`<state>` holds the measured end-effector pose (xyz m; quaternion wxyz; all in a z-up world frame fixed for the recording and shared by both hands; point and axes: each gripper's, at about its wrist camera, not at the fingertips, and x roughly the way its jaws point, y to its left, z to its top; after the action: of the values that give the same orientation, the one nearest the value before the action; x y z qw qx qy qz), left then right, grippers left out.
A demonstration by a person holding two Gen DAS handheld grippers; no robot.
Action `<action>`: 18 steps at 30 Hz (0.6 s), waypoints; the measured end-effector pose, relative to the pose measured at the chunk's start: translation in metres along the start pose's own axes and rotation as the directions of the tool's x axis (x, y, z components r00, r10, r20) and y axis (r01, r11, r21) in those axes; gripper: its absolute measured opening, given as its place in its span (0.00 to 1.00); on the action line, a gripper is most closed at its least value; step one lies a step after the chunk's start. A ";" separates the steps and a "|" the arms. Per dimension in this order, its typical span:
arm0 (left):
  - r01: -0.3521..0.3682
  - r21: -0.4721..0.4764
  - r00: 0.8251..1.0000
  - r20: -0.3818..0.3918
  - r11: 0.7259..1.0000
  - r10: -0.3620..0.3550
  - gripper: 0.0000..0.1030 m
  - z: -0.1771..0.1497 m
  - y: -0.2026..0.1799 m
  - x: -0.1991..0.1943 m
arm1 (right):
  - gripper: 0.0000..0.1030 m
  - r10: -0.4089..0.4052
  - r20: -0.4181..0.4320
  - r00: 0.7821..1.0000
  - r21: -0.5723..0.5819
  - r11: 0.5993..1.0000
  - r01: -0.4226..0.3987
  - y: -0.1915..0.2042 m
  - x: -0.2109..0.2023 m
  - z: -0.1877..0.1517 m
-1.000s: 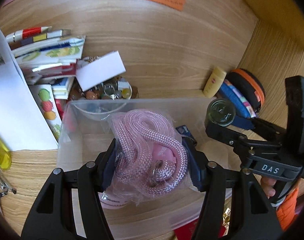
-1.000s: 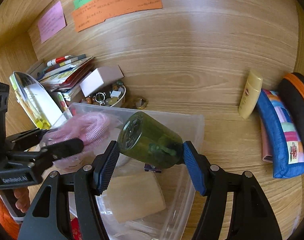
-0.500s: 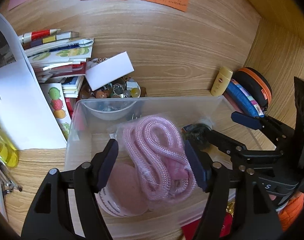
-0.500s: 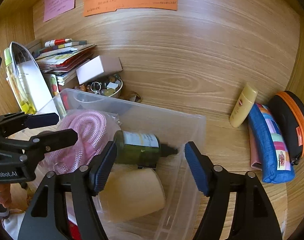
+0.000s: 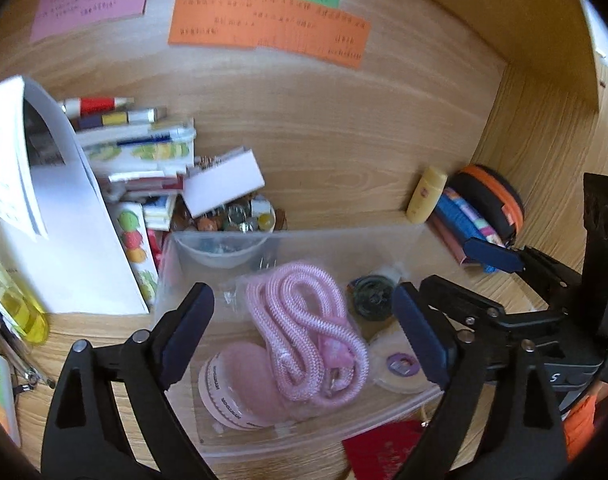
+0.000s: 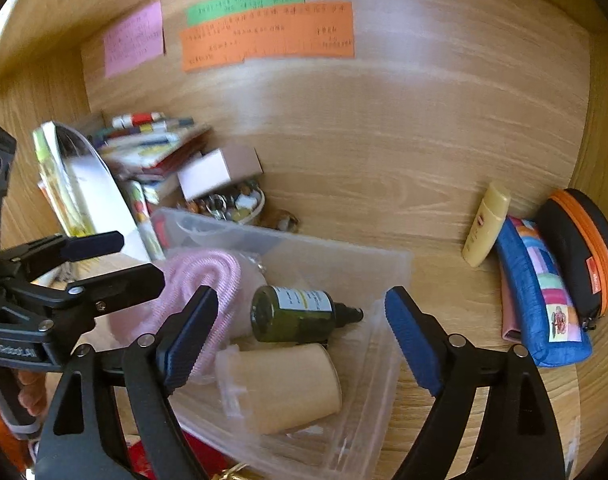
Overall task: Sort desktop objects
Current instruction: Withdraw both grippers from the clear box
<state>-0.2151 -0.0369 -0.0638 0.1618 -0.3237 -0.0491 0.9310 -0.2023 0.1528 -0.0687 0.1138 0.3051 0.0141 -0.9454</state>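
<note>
Jaws of both grippers just opened wide (nothing gripped); green bottle (image 6: 294,314) lies sideways in the bin (image 6: 388,264), nozzle rightward.

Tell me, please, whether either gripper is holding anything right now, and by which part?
Nothing is held. The left gripper, just opened, stands clear of the pink rope; the right gripper, likewise, of the green bottle. Both lie in the clear bin.

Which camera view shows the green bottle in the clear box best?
The right wrist view: the green bottle lies on its side in the clear box, with label and dark cap visible. The left wrist view shows only its round end, beside the pink rope.
</note>
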 end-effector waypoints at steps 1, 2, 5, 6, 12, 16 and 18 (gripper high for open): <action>-0.005 0.000 1.000 0.011 1.000 0.005 0.92 0.002 -0.001 -0.005 | 0.83 0.007 0.016 1.000 -0.001 1.000 -0.007 0.000 -0.005 0.002; -0.009 -0.002 1.000 0.018 1.000 0.009 0.93 0.004 -0.002 -0.008 | 0.84 0.009 0.022 1.000 -0.002 1.000 -0.009 0.000 -0.007 0.003; -0.001 -0.013 0.999 0.036 1.000 0.001 0.95 0.005 -0.001 -0.022 | 0.84 0.033 0.010 0.999 0.015 0.999 -0.034 0.001 -0.013 0.006; 0.003 -0.018 0.999 0.040 1.000 -0.002 0.96 0.005 0.000 -0.027 | 0.84 0.041 0.008 0.999 0.023 0.999 -0.041 0.001 -0.015 0.007; -0.003 -0.029 1.000 0.017 1.000 0.004 0.96 -0.003 0.006 -0.052 | 0.84 0.081 0.030 0.996 0.013 0.997 -0.082 0.010 -0.049 -0.005; -0.008 -0.029 1.000 0.014 1.000 0.008 0.97 -0.024 0.010 -0.077 | 0.85 0.064 0.056 0.996 -0.040 0.997 -0.062 0.021 -0.076 -0.023; -0.016 -0.019 1.000 0.015 1.000 0.017 0.97 -0.035 0.009 -0.087 | 0.85 0.058 0.065 0.996 -0.050 0.997 -0.055 0.024 -0.085 -0.030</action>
<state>-0.1318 -0.0749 -0.0425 0.1506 -0.3184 -0.0563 0.9342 -0.1124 0.1499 -0.0427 0.1482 0.2710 0.0247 -0.9508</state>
